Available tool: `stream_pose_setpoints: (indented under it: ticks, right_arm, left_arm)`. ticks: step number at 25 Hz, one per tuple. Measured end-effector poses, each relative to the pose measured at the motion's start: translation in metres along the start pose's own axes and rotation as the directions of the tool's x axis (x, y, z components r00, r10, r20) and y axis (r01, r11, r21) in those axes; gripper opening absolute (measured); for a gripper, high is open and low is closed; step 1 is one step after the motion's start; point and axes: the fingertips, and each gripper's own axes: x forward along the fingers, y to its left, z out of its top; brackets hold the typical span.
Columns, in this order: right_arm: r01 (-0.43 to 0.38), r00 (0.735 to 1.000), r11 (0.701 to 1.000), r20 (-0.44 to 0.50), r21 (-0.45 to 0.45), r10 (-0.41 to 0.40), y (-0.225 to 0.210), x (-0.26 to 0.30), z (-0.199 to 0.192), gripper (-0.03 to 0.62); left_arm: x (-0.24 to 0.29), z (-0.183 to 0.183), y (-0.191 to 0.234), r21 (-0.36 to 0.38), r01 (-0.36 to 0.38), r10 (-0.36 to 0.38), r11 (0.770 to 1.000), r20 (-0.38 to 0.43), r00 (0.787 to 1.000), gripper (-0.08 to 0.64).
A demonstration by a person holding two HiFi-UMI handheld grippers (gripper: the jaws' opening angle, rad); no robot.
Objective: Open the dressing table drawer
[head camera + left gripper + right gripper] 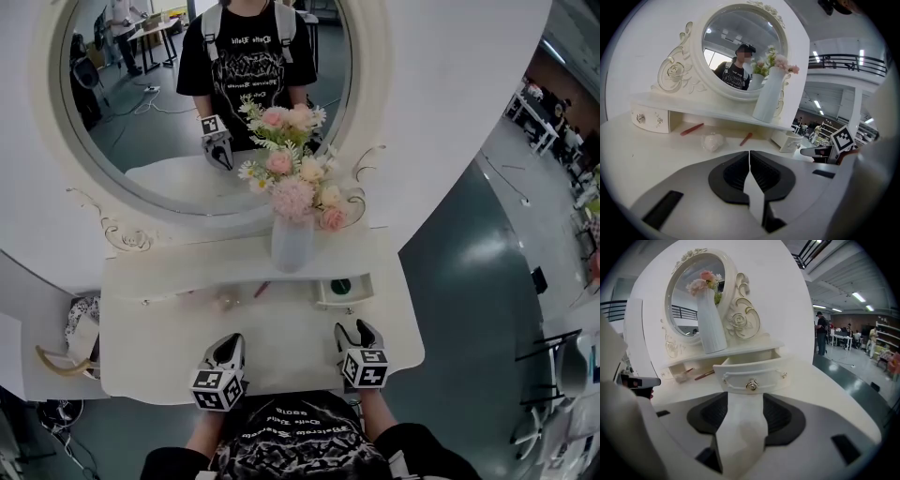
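The right gripper [746, 411] is resting with jaws apart, empty. The pulled-out drawer [740, 372] is sitting just ahead of them. The left gripper [749, 164] is holding its jaws together.

A glossy dark floor [450, 281] is reflecting light. Ceiling strip lights [858, 296] are glowing, work tables [843, 338] are standing far off, and a railed balcony [848, 63] is running above.

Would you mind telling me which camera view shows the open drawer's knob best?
The right gripper view: the open drawer faces the camera, its knob centred and sharp. The head view shows only the drawer's top from above; the left gripper view shows it small, side-on.
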Motion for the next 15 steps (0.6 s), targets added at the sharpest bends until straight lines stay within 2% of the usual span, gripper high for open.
stream_pose_setpoints:
  ticks: [9, 15]
  right_arm:
    - [-0.075, 0.997, 0.996, -0.019, -0.048, 0.074, 0.033, -0.007, -0.011, 0.158]
    - [-0.117, 0.993, 0.986, -0.032, -0.122, 0.114, 0.060, -0.013, -0.022, 0.046]
  left_arm:
    - [-0.004, 0.000, -0.004, 0.007, 0.016, -0.017, 1.000, 0.011, 1.000, 0.021]
    - [-0.007, -0.002, -0.008, 0.033, 0.024, -0.024, 0.999, 0.004, 1.000, 0.021]
